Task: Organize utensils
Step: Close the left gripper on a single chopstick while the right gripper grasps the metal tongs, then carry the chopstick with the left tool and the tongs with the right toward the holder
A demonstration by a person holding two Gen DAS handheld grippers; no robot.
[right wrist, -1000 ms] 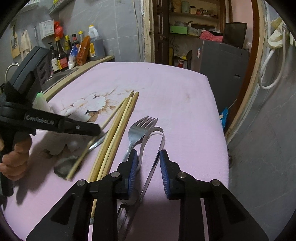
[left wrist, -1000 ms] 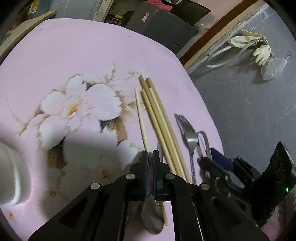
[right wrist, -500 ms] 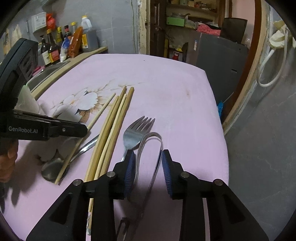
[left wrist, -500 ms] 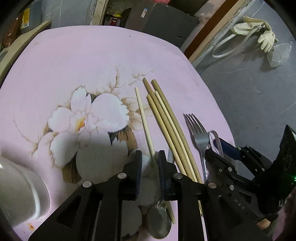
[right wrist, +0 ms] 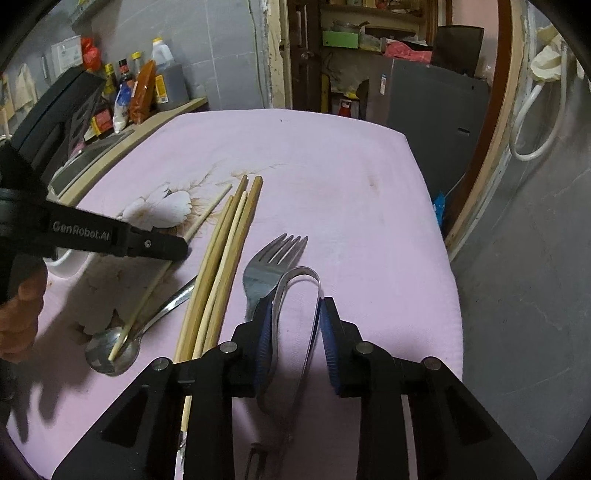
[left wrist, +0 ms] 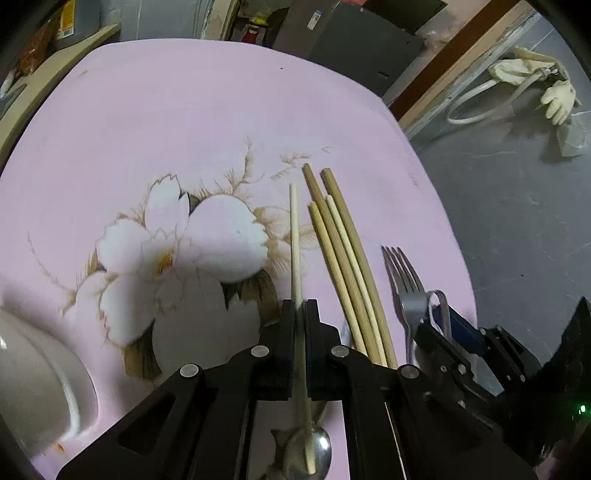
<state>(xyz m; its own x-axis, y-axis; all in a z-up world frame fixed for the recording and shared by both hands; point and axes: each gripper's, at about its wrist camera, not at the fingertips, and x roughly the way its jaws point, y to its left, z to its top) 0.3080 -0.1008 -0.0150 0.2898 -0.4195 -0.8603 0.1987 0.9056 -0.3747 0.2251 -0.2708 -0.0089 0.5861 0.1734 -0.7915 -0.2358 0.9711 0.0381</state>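
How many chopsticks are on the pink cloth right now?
5. One pale chopstick is pinched in the left gripper, its near end over the spoon. Four chopsticks lie bundled between it and the fork. None seems hidden.

Looks like a home kitchen, plain and crowded. Sauce bottles and a big jug lined up on a tiled-wall counter. Pink flowered cloth over the worktop, with chopsticks, a fork and a spoon laid out. Cluttered shelves through a doorway behind, bare grey floor with a hose and gloves along the wall.
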